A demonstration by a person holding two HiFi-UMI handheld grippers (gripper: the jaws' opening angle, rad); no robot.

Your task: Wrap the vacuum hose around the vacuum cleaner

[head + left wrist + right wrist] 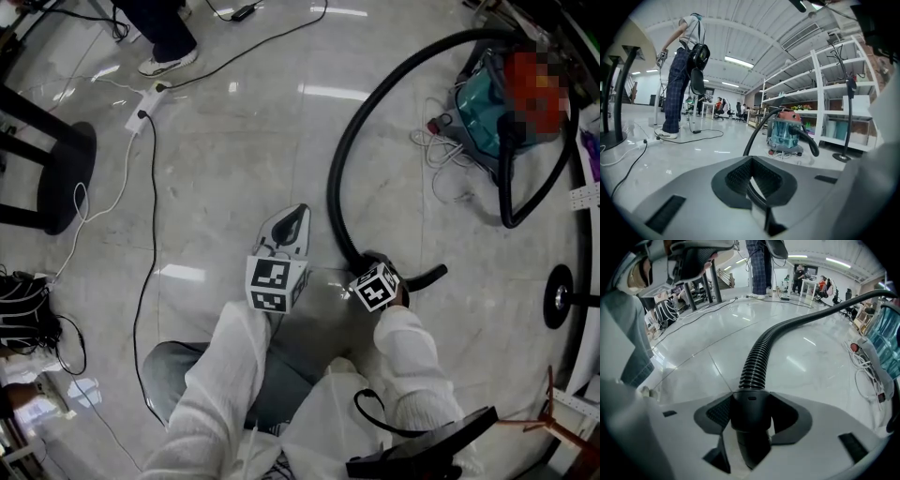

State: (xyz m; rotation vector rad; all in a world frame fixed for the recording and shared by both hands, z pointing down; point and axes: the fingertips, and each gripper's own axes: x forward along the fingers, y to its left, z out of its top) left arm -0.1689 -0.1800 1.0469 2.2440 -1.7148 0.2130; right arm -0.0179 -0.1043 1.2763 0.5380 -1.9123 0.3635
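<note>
The vacuum cleaner (487, 117), teal with a red top, stands on the floor at the far right. Its black ribbed hose (342, 159) arcs out from it in a wide loop and comes down to my right gripper (367, 264). In the right gripper view the hose's smooth end cuff (751, 408) sits between the jaws, which are shut on it, and the ribbed part (757, 359) runs away toward the vacuum cleaner (888, 338). The short hose end (429, 276) sticks out to the right. My left gripper (300, 214) points forward beside it, shut and empty (752, 164); its view shows the vacuum cleaner (785, 133).
A white cord (441, 150) lies coiled beside the vacuum cleaner. A power strip (141, 112) with black and white cables lies at the far left near a black round base (66, 178). A person (679, 79) stands at the far left. Shelves (834, 93) and a stand's base (561, 298) line the right.
</note>
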